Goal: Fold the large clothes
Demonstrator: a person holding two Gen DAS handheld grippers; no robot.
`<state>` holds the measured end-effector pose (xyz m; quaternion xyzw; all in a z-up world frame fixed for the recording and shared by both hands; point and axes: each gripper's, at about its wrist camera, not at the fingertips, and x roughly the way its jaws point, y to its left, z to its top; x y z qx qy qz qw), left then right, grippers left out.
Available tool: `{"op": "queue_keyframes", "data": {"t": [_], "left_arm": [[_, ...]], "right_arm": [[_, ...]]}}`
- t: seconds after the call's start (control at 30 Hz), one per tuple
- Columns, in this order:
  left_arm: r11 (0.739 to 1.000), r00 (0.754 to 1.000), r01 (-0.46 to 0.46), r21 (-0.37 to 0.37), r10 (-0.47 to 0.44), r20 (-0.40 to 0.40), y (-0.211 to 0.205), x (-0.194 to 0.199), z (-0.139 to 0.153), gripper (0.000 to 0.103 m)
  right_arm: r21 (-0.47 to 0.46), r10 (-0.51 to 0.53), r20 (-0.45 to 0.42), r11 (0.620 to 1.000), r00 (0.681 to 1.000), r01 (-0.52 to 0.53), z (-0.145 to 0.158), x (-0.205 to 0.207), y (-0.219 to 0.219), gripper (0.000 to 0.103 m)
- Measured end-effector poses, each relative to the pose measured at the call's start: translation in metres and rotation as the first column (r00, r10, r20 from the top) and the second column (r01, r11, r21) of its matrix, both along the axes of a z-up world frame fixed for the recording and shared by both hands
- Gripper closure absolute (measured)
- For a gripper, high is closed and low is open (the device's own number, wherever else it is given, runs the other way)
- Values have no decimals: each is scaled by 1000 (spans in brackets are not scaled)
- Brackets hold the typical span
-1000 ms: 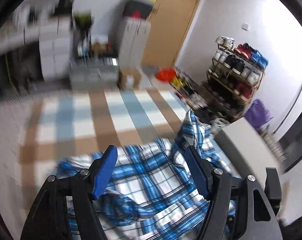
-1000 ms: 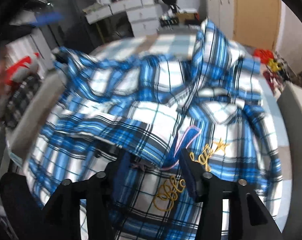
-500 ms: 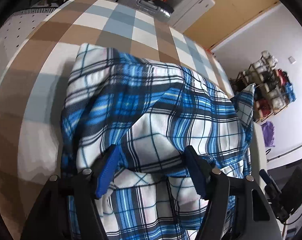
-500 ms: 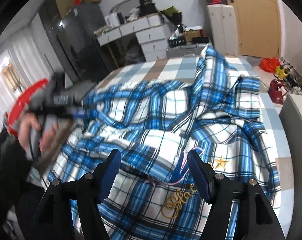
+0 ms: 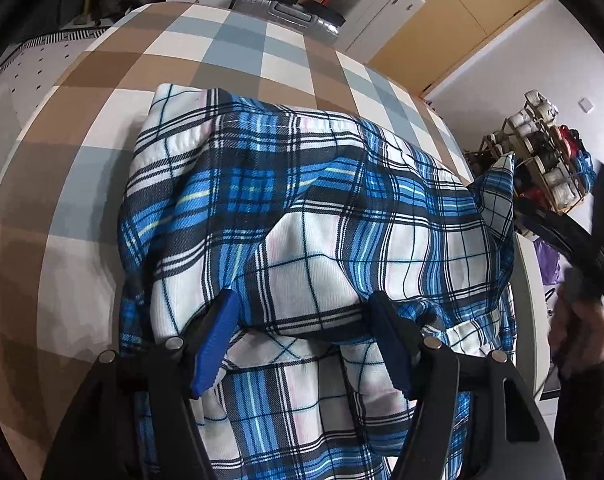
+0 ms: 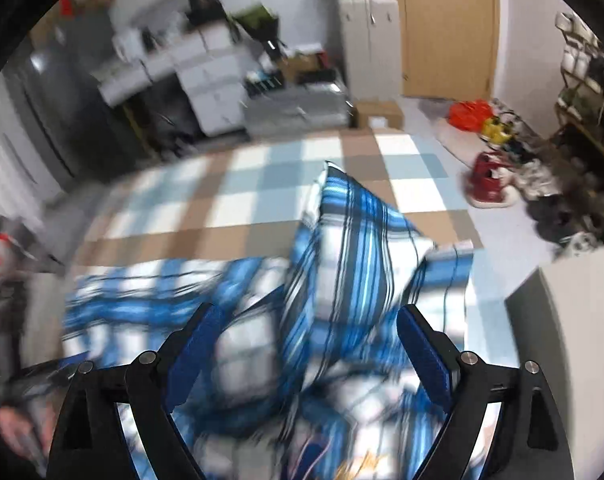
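A blue-and-white plaid shirt [image 5: 302, 208] lies crumpled on the checked brown, white and grey-blue bed cover [image 5: 206, 64]. My left gripper [image 5: 304, 308] rests low on the shirt's near part, open, its blue pads [image 5: 216, 340] straddling a raised fold without pinching it. In the blurred right wrist view my right gripper [image 6: 308, 316] hovers above the shirt [image 6: 342, 248], its jaws opening wide with nothing gripped. One corner of the cloth stands up in a peak ahead of it. The right gripper [image 5: 598, 240] and the hand [image 5: 582, 320] holding it also show at the left wrist view's right edge.
A shoe rack [image 5: 542, 160] stands against the right wall, and a white surface [image 6: 574, 320] borders the bed there. Beyond the bed are a silver suitcase [image 5: 298, 16], white cabinets [image 6: 370, 40] and a wooden door [image 6: 450, 28]. Red and yellow items [image 6: 474, 114] lie on the floor.
My left gripper dropped onto the shirt and has since kept still. My right gripper let go of the fold it straddled, spread wider and swung away across the shirt.
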<state>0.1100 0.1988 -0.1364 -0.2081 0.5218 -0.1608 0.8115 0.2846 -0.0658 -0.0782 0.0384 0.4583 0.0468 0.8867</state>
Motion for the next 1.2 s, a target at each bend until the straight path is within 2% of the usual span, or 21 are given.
{"op": "queue_keyframes", "data": {"t": [0.07,0.1,0.13,0.17,0.2,0.3,0.33,0.4,0.47,0.5,0.53,0.6,0.7,0.77,0.8,0.9,0.97,1.0,1.03,1.17,1.2], "left_arm": [[1000,1000,0,1,0,-1,1,-1,0,41],[1000,1000,3,3,-3,-2,1,-1,0,41],[1000,1000,1,0,-1,-3,2,-1,0,41],[1000,1000,-2,-2,2,-5,0,0,0,41],[1000,1000,-3,-3,3,-7,-1,2,-1,41],[1000,1000,-2,-4,2,-10,-1,4,-1,41],[1000,1000,-7,-10,7,-12,-1,4,-2,41],[1000,1000,-11,-20,11,-17,1,3,-2,41],[999,1000,-17,-31,16,-23,3,3,-3,41],[999,999,-23,-41,22,-27,5,3,-4,41],[999,999,-27,-47,26,-31,6,4,-4,41],[998,999,-36,-56,34,-34,7,4,-5,41],[997,999,-43,-58,41,-34,7,4,-5,41],[997,999,-44,-57,42,-33,7,3,-5,41],[998,999,-41,-55,39,-32,7,3,-5,41],[997,999,-39,-62,37,-34,8,3,-6,41],[997,999,-40,-65,37,-36,8,2,-6,41],[997,999,-38,-65,36,-37,8,3,-6,41],[997,999,-38,-64,35,-38,7,3,-5,41],[997,999,-30,-64,27,-45,7,3,-5,41],[997,999,-30,-69,27,-46,8,4,-5,41]], "right_arm": [[-66,-20,-37,998,999,18,-9,23,8,25],[-97,-29,-46,995,999,24,-12,29,11,47],[-118,-35,-58,993,998,28,-16,32,11,78],[-115,-43,-66,993,997,35,-19,33,10,94],[-82,-58,-55,995,997,54,-19,29,4,101],[69,-84,44,994,996,80,-5,7,-21,101],[178,-99,89,981,991,82,2,-8,-37,101],[337,-146,155,938,977,86,10,-36,-63,101],[492,-217,182,865,959,103,4,-65,-92,101],[524,-240,170,843,956,119,-1,-72,-99,101],[582,-274,128,799,953,152,-17,-85,-112,101],[634,-299,40,745,953,207,-47,-99,-124,101],[705,-308,-107,647,945,290,-94,-113,-138,101],[725,-282,-182,608,942,322,-115,-119,-138,100],[717,-264,-202,616,943,325,-118,-119,-136,98],[638,-208,-241,702,948,316,-108,-124,-125,92],[568,-193,-233,768,953,295,-91,-130,-122,76],[525,-196,-222,802,955,286,-79,-135,-122,59],[485,-198,-201,831,959,273,-66,-141,-122,48],[359,-191,-56,912,980,199,-7,-143,-113,45],[311,-185,-2,934,983,177,9,-138,-104,33]]}}
